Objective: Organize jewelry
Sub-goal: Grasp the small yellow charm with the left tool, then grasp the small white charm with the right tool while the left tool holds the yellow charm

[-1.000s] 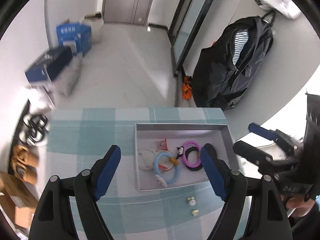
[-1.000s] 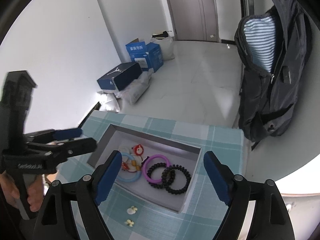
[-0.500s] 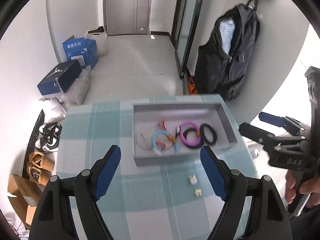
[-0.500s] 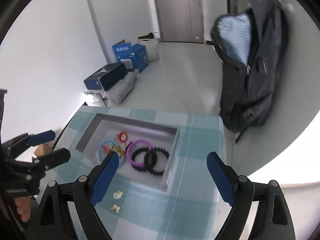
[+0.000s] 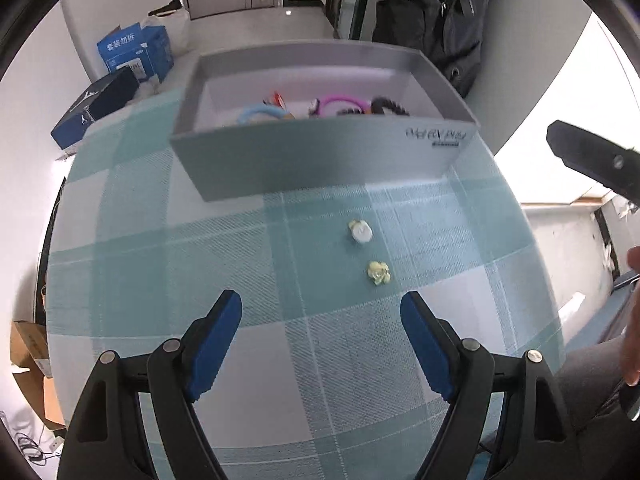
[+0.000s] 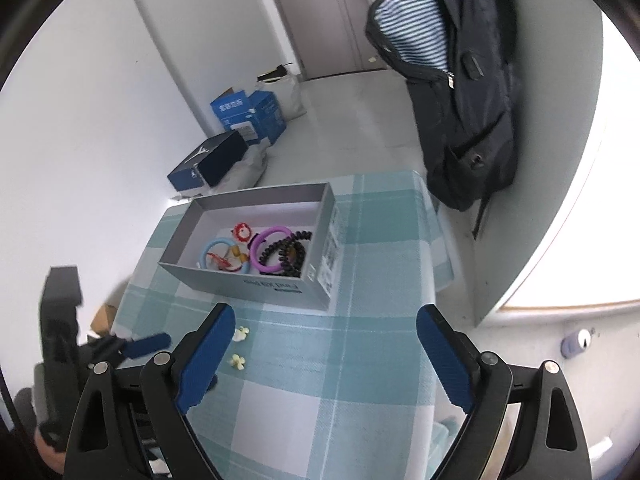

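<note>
Jewelry mostly boxed, two pieces left
Bracelets sit in grey box; two small flower pieces lie loose nearside; left gripper and right gripper spread apart, empty.

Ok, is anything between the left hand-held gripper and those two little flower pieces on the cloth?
Nothing visible: only bare checked cloth lies between the open left hand-held gripper and the two flower pieces.
</note>
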`<state>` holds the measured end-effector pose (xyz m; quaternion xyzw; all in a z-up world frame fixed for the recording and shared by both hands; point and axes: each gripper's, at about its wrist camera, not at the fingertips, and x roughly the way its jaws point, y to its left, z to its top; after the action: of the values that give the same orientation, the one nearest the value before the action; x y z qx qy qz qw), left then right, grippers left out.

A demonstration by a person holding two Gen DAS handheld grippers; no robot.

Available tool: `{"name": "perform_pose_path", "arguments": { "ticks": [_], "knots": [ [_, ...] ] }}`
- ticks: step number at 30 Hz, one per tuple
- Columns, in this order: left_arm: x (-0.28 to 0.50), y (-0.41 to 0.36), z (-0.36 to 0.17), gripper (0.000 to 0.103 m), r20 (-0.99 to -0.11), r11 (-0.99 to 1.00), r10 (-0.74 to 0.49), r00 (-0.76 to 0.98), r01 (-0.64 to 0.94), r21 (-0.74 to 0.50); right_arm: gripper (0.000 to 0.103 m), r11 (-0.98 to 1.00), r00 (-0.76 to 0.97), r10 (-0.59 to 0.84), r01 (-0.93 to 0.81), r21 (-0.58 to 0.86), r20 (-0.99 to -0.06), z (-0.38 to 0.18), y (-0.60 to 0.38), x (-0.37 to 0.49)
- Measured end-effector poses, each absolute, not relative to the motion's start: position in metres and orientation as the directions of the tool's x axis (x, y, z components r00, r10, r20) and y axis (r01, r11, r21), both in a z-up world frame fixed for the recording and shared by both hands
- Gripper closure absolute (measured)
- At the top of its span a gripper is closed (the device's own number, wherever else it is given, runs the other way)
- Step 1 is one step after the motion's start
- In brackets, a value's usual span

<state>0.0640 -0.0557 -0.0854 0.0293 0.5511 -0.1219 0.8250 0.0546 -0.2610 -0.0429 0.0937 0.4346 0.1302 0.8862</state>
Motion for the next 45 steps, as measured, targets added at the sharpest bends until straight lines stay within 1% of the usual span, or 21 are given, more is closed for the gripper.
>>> {"name": "perform_pose_path", "arguments": {
  "ticks": [8,13,14,15,16,17,18,20,22,23,24,25,27,36,45],
  "knots": [
    [0.072,-0.071,-0.094,0.025,-0.931,0.966,-0.168,0.324,0.244,-0.09,0.009,0.944,0.594,0.324,-0.148,0.296,-0.736,-0.037,-0.265,0.057],
    [0.072,-0.08,-0.099,0.025,-0.932,0.969,-0.123,0.341,0.246,-0.038,0.009,0.944,0.59,0.324,-0.152,0.292,-0.74,-0.039,-0.268,0.056],
    [0.072,-0.082,-0.099,0.027,-0.932,0.968,-0.12,0.343,0.249,-0.033,0.009,0.945,0.588,0.323,-0.15,0.292,-0.742,-0.04,-0.27,0.056],
    [0.072,-0.084,-0.098,0.031,-0.931,0.968,-0.118,0.346,0.25,-0.029,0.009,0.945,0.584,0.32,-0.143,0.293,-0.746,-0.042,-0.272,0.056],
    [0.071,-0.085,-0.097,0.039,-0.929,0.968,-0.112,0.353,0.251,-0.022,0.009,0.945,0.583,0.319,-0.138,0.295,-0.747,-0.043,-0.273,0.056],
    [0.071,-0.086,-0.096,0.046,-0.928,0.967,-0.109,0.357,0.254,-0.016,0.009,0.944,0.58,0.32,-0.131,0.301,-0.75,-0.044,-0.276,0.056],
    [0.07,-0.088,-0.095,0.048,-0.927,0.966,-0.115,0.357,0.258,-0.02,0.009,0.942,0.576,0.323,-0.121,0.312,-0.751,-0.045,-0.28,0.057],
    [0.066,-0.089,-0.094,0.058,-0.922,0.964,-0.126,0.366,0.266,-0.026,0.009,0.941,0.575,0.324,-0.111,0.321,-0.751,-0.046,-0.283,0.057],
    [0.063,-0.09,-0.094,0.065,-0.919,0.961,-0.134,0.371,0.276,-0.029,0.009,0.939,0.573,0.327,-0.104,0.329,-0.751,-0.046,-0.286,0.057],
    [0.063,-0.091,-0.094,0.074,-0.918,0.958,-0.139,0.372,0.284,-0.03,0.009,0.938,0.572,0.327,-0.101,0.331,-0.752,-0.046,-0.287,0.057],
    [0.062,-0.092,-0.094,0.079,-0.916,0.956,-0.145,0.373,0.292,-0.032,0.009,0.938,0.571,0.327,-0.099,0.332,-0.753,-0.046,-0.287,0.057],
    [0.06,-0.094,-0.093,0.087,-0.916,0.954,-0.147,0.373,0.299,-0.031,0.009,0.938,0.571,0.327,-0.099,0.333,-0.753,-0.046,-0.287,0.058],
    [0.056,-0.096,-0.093,0.093,-0.917,0.949,-0.152,0.369,0.315,-0.03,0.009,0.938,0.568,0.329,-0.101,0.332,-0.754,-0.047,-0.285,0.058],
    [0.059,-0.089,-0.091,0.095,-0.917,0.945,-0.204,0.342,0.315,-0.093,0.009,0.945,0.566,0.315,-0.117,0.304,-0.762,-0.048,-0.277,0.058],
    [0.056,-0.062,-0.064,0.095,-0.876,0.925,-0.318,0.362,0.32,-0.203,0.009,0.95,0.556,0.305,-0.115,0.291,-0.773,-0.053,-0.275,0.06]
  ]
}}
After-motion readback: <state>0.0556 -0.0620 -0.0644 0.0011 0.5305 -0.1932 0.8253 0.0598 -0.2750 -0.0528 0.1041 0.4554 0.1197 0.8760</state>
